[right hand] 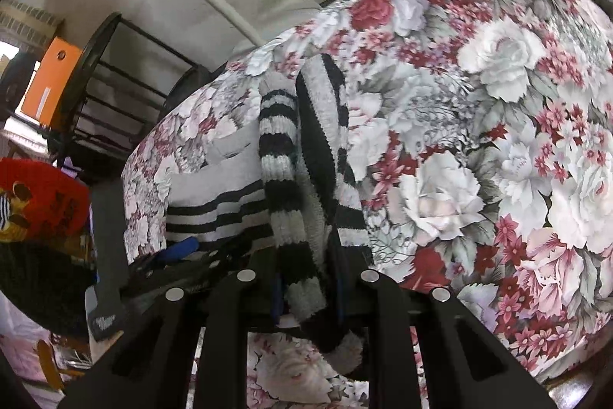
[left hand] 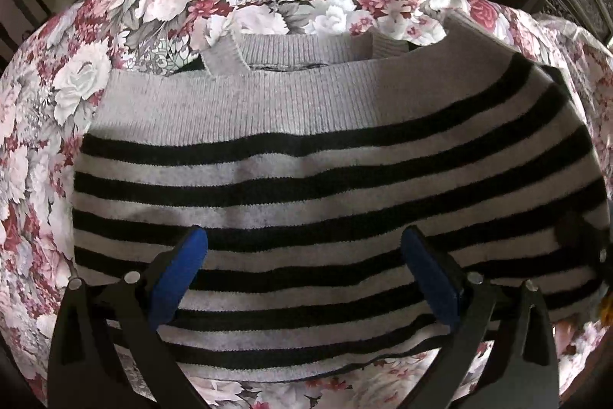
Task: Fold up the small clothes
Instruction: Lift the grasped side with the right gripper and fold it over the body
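Two tongs: L (left hand: 304,240) wide open, R (right hand: 306,278) clamped on striped sweater (right hand: 302,217) sleeve.

A lived-in home room: a floral cloth (right hand: 479,125) fills most of both views, with a dark metal rack (right hand: 111,102) and plastered wall at upper left. Household clutter (an orange box (right hand: 49,83), a red item (right hand: 42,202)) crowds the left edge.

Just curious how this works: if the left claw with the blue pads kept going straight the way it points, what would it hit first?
Most likely the striped sweater. The open left gripper points steeply down at it, spread on the floral cloth; nothing shows between them.
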